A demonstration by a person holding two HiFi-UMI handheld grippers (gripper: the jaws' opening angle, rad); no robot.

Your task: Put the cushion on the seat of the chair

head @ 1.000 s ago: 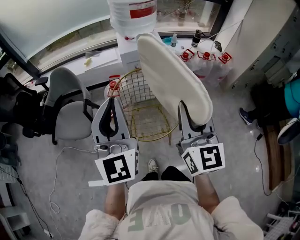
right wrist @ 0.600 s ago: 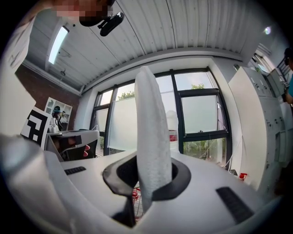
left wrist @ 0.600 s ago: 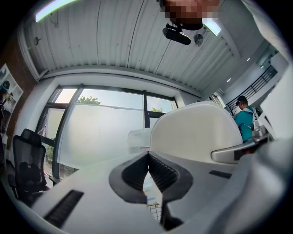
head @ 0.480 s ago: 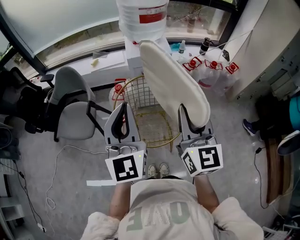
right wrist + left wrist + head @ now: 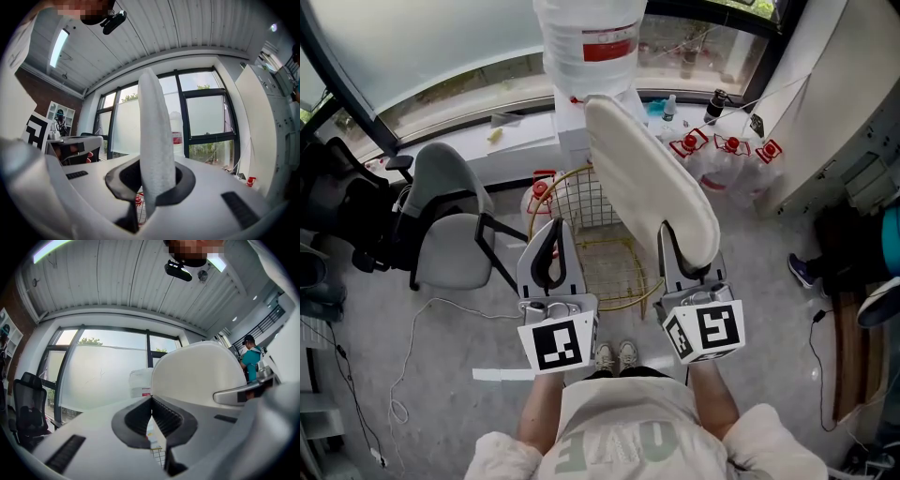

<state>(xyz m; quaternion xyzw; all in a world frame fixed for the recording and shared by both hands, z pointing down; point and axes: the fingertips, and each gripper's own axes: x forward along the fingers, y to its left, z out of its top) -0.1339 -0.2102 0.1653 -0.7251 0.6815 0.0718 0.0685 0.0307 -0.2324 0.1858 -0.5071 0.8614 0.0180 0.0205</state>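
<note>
The cushion (image 5: 652, 178) is gripped at its near edge by the R claw (image 5: 682, 246). In the right gripper view the pale fabric is seen pinched between both pads, w/ the jaws clenched on it. The cushion is held up on edge, rising ahead of & above the R claw, clear of the seat and not yet laid on it.

The L claw (image 5: 551, 234) is clenched w/ nothing in it. In the left gripper view its tips are seen touching, and only a narrow slit is left behind them. The cushion's broad face is seen just to the right of the L claw, apart from it.

The wire chair (image 5: 586, 202) is stood below & ahead of both claws, approx. between them, w/ its seat under the cushion's lower part. A grey chair (image 5: 450, 239) is seen well to the left of the L claw. A water jug (image 5: 591, 42) is stood ahead of both claws, beyond the cushion's far end. Red-capped bottles (image 5: 727, 148) are seen ahead & to the right of the R claw.
</note>
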